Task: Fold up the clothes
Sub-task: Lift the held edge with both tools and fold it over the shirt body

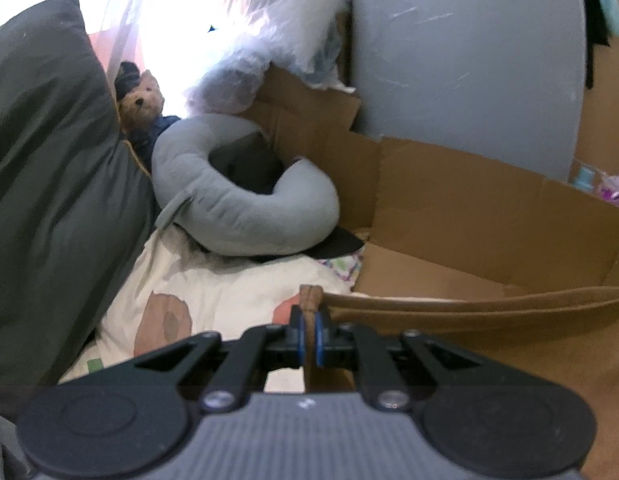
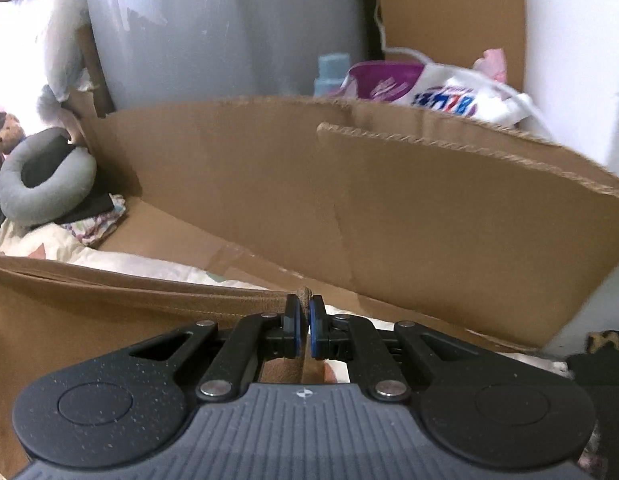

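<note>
- My left gripper (image 1: 308,330) and right gripper (image 2: 305,326) each clamp a corner of the brown garment (image 1: 489,312).
- Soft, light, limp; hem stretched between grips; corners hold best.

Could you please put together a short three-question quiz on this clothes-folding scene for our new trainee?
1. True or false: the left gripper and the right gripper are both shut on the brown garment.
2. What lies beside the teddy bear? A) a grey ring cushion B) a red bucket C) a laptop
3. Fill in: behind the stretched garment edge stands a large ____ box.

Key: 1 true; 2 A, the grey ring cushion; 3 cardboard.
</note>
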Available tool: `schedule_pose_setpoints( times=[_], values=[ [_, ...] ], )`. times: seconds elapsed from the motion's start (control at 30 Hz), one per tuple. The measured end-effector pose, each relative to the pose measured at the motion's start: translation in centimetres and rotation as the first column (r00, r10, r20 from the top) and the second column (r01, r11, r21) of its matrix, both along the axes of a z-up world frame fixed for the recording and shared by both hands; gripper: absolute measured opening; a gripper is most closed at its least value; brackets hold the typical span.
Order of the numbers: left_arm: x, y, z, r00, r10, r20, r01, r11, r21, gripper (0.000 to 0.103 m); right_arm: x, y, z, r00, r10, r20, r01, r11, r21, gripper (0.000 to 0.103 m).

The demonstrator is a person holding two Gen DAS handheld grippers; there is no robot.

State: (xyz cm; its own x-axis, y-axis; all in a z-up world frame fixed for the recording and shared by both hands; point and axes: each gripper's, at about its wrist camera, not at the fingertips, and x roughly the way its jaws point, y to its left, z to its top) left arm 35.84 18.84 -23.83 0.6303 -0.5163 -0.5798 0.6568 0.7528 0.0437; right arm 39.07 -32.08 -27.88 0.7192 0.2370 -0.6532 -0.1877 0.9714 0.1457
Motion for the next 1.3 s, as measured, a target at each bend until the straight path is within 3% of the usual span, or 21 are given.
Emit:
schedule_pose_setpoints(
  times=[0.33, 0.77, 0.8, 0.83, 1.1, 1.3],
  values=[
    [2.7, -2.2, -3.8, 0.998, 0.006, -0.062, -0.002, 0.998, 0.071, 0.006, 4.5, 0.8, -3.2, 0.995, -0.005, -0.101, -0.002, 0.997, -0.071, 0.003],
    [5.2, -4.5, -4.7, 0.996, 0.033, -0.077, -0.025, 0.994, 0.103, 0.006, 7.6, 2.5, -3.7, 0.992, -0.034, -0.124, 0.015, 0.989, -0.147, 0.003],
    [5.5, -4.8, -5.1, 0.98, 0.175, -0.092, -0.166, 0.981, 0.102, 0.006, 7.9, 2.6, -3.9, 0.991, -0.034, -0.132, 0.013, 0.988, -0.156, 0.003],
    [5.8, -5.1, -5.5, 0.967, 0.233, -0.102, -0.222, 0.969, 0.11, 0.006, 8.2, 2.7, -4.1, 0.989, -0.036, -0.144, 0.012, 0.986, -0.165, 0.003],
    [7.5, -6.3, -8.9, 0.954, 0.266, -0.141, -0.236, 0.951, 0.199, 0.006, 10.0, 4.0, -6.3, 0.981, -0.05, -0.187, 0.005, 0.973, -0.23, 0.003],
    [7.5, -6.5, -8.8, 0.958, 0.266, -0.108, -0.24, 0.949, 0.206, 0.006, 10.5, 4.2, -6.3, 0.981, -0.069, -0.179, 0.025, 0.971, -0.239, 0.003]
  ],
)
